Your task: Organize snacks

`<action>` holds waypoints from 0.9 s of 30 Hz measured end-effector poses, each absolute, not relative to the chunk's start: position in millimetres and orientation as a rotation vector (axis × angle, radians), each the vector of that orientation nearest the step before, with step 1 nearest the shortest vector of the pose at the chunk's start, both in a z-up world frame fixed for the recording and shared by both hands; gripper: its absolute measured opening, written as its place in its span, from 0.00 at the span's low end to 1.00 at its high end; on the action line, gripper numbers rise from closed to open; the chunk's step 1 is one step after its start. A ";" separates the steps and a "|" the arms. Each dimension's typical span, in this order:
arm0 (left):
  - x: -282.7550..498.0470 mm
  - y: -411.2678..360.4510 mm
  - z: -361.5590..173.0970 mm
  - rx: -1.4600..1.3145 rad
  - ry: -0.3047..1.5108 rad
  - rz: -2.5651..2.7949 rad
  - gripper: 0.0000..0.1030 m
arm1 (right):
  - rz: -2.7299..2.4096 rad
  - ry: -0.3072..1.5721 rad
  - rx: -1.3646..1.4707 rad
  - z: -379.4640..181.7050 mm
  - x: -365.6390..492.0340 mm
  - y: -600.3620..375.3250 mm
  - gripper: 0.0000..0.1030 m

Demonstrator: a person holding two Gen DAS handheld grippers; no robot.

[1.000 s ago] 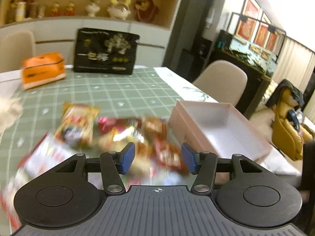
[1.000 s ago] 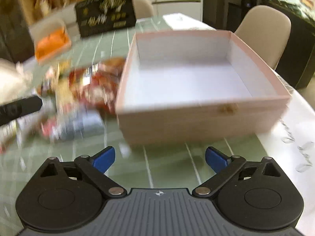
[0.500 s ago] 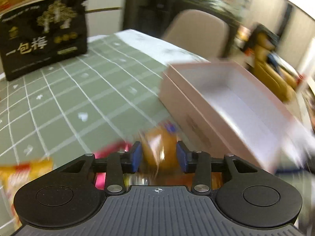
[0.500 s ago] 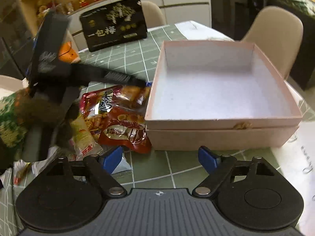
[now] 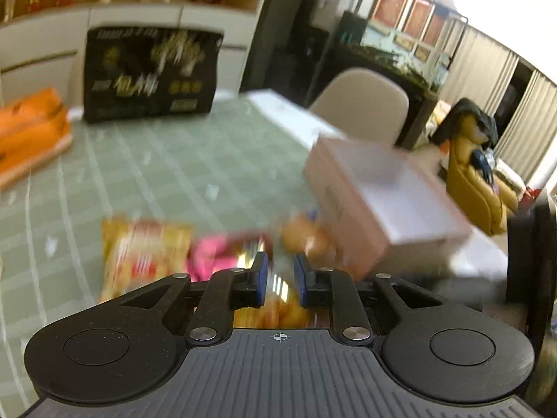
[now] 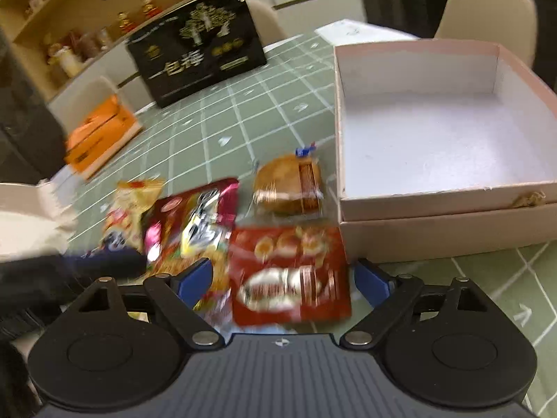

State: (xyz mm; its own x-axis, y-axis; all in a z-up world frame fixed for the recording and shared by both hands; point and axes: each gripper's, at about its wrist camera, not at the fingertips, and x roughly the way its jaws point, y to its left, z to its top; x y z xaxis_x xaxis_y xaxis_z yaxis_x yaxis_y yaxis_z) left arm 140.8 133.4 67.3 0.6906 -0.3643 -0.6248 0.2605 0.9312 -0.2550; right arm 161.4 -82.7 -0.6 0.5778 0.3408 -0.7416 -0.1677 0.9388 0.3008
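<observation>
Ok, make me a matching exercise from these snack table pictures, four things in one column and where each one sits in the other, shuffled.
Things:
1. pink box
2. black gift bag
3. red packet
4. round cake

Places:
A. standing upright at the far side of the table
B. nearest the right gripper's fingers
C. at the right, open, nothing inside
D. just left of the box, beyond the red packet

Pairs: 1-C, 2-A, 3-B, 4-D

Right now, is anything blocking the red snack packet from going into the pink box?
Nothing visible lies in the way. The red snack packet lies right beside the pink box, whose inside is bare. Only the box's low front wall must be cleared.
</observation>
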 end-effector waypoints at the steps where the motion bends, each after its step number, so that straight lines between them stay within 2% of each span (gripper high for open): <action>1: 157.4 123.8 68.3 -0.139 0.722 -0.347 0.19 | 0.294 0.894 0.157 -0.5 162.1 -75.6 0.73; 5: 218.0 93.7 49.8 -0.161 0.734 -0.344 0.20 | 0.359 0.899 -0.003 0.0 147.3 -68.4 0.70; 9: 252.3 71.8 7.8 -0.184 0.849 -0.344 0.22 | 0.407 0.933 -0.072 2.8 116.4 -96.8 0.69; 17: 181.0 55.7 6.8 -0.048 0.878 -0.555 0.22 | 0.311 0.922 -0.150 -0.5 83.8 -175.1 0.76; 22: 123.5 74.0 10.2 -0.194 0.938 -0.552 0.23 | 0.298 0.908 -0.148 -1.1 75.2 -185.3 0.78; 27: 69.1 111.3 28.7 -0.260 0.871 -0.265 0.23 | 0.372 0.846 -0.117 20.4 69.4 -164.7 0.79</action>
